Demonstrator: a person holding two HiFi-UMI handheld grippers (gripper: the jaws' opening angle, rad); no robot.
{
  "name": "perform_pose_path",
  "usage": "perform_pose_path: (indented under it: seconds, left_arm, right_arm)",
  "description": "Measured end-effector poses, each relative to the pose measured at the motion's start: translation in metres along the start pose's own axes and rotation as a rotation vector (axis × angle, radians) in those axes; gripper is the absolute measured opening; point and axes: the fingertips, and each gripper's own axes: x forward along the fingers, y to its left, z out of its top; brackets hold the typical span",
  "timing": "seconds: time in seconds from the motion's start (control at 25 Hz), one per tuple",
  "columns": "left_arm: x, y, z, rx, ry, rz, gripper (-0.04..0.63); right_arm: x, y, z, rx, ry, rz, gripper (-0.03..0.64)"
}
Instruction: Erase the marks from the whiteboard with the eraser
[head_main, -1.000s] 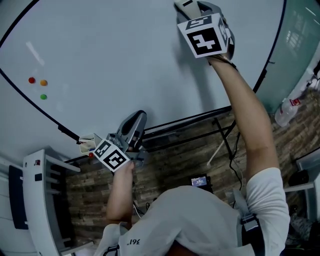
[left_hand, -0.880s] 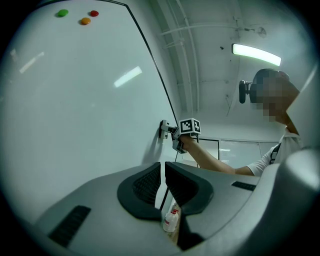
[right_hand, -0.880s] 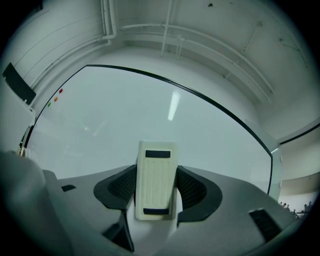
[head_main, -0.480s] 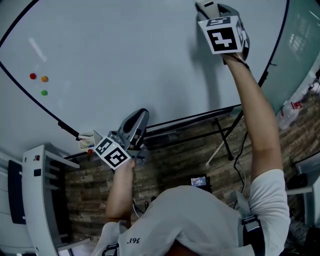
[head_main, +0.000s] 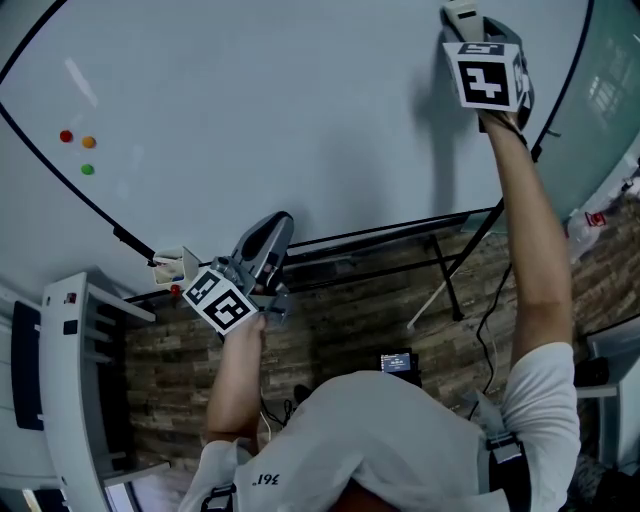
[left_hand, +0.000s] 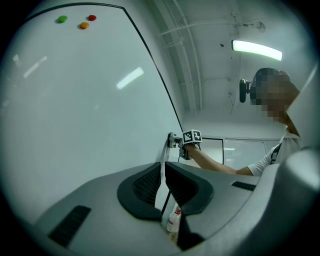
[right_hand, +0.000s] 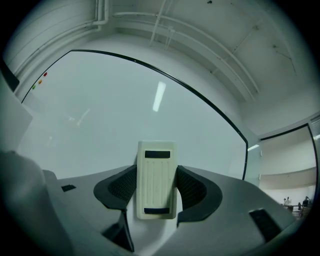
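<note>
The whiteboard (head_main: 260, 110) fills the upper part of the head view, and I see no dark marks on it. Red (head_main: 66, 136), orange (head_main: 89, 142) and green (head_main: 87, 169) magnets sit at its left. My right gripper (head_main: 466, 18) is raised near the board's right edge, shut on the cream eraser (head_main: 456, 11), which lies against the board. In the right gripper view the eraser (right_hand: 156, 170) stands upright between the jaws of the right gripper (right_hand: 156, 187). My left gripper (head_main: 274, 228) hangs low by the board's bottom frame, shut and holding nothing; the left gripper (left_hand: 162, 176) shows the same there.
A white rack (head_main: 70, 400) stands at the lower left. The board's stand legs (head_main: 440, 290) cross the wooden floor (head_main: 340, 330). A spray bottle (head_main: 590, 215) is at the right by a glass wall. A small device (head_main: 398, 362) lies on the floor.
My right gripper has slid the eraser rightward across the board toward its right edge. The left gripper has stayed nearly still.
</note>
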Motion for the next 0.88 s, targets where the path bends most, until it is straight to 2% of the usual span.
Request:
perform_pose_path:
  seconds: [0.12, 0.32, 0.48, 0.68, 0.88]
  left_arm:
    - [-0.002, 0.001, 0.0, 0.006, -0.007, 0.018, 0.032]
    - [-0.011, 0.001, 0.007, 0.025, -0.029, 0.039, 0.032]
    - [-0.017, 0.001, 0.01, 0.03, -0.034, 0.044, 0.032]
    - [-0.003, 0.002, 0.003, 0.007, -0.007, 0.044, 0.032]
    - [-0.08, -0.015, 0.028, 0.016, -0.011, 0.031, 0.032]
  right_arm:
    - [-0.007, -0.02, -0.008, 0.028, -0.018, -0.032, 0.259]
    - [-0.028, -0.023, -0.011, 0.039, -0.06, -0.008, 0.259]
    - [-0.045, -0.013, -0.019, 0.074, -0.076, 0.028, 0.259]
    - [-0.051, -0.006, -0.042, 0.19, -0.068, 0.098, 0.259]
    - [-0.131, 0.049, -0.008, 0.234, -0.093, 0.154, 0.259]
